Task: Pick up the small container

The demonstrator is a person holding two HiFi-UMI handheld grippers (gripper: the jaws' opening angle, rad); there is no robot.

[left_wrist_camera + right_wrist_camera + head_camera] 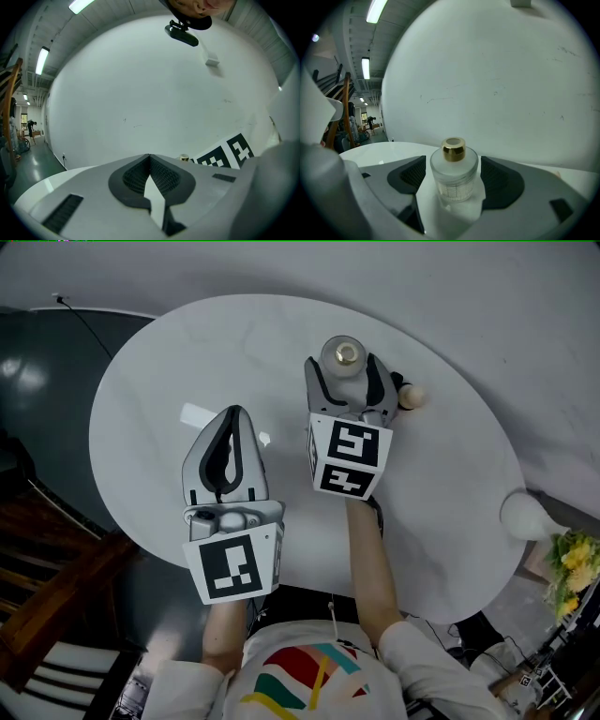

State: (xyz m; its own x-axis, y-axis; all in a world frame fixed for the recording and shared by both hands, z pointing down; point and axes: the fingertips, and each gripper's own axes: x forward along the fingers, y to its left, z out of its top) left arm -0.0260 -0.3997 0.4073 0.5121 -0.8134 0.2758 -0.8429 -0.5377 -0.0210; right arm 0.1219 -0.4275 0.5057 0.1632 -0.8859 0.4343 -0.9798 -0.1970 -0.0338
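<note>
Reaching forward over the round white desk (pixel 150 409), right forearm (pixel 370 568) bare and stretched out straight from the body, wrist level. Right tool (pixel 345 371) sits low at the desk's far middle, pointing away from the person, marker cube up toward the head camera. Its jaws are spread wide, one on each side of the small container (pixel 343 357), a frosted glass jar with a gold cap that stands upright on the desk. In the right gripper view the container (pixel 453 176) is centred in the right tool (pixel 453 161). The dark ribbed pads (pixel 410 176) sit close beside the glass, not squeezing it.

Left forearm (pixel 225 638) is kept short, near the body. Left tool (pixel 234 413) is over the desk's near left part, also pointing away, well apart from the container. Its jaws are pressed together with nothing between them, as the left gripper view shows (pixel 150 161).

A small beige ball (pixel 412 396) lies just beside the right tool.
</note>
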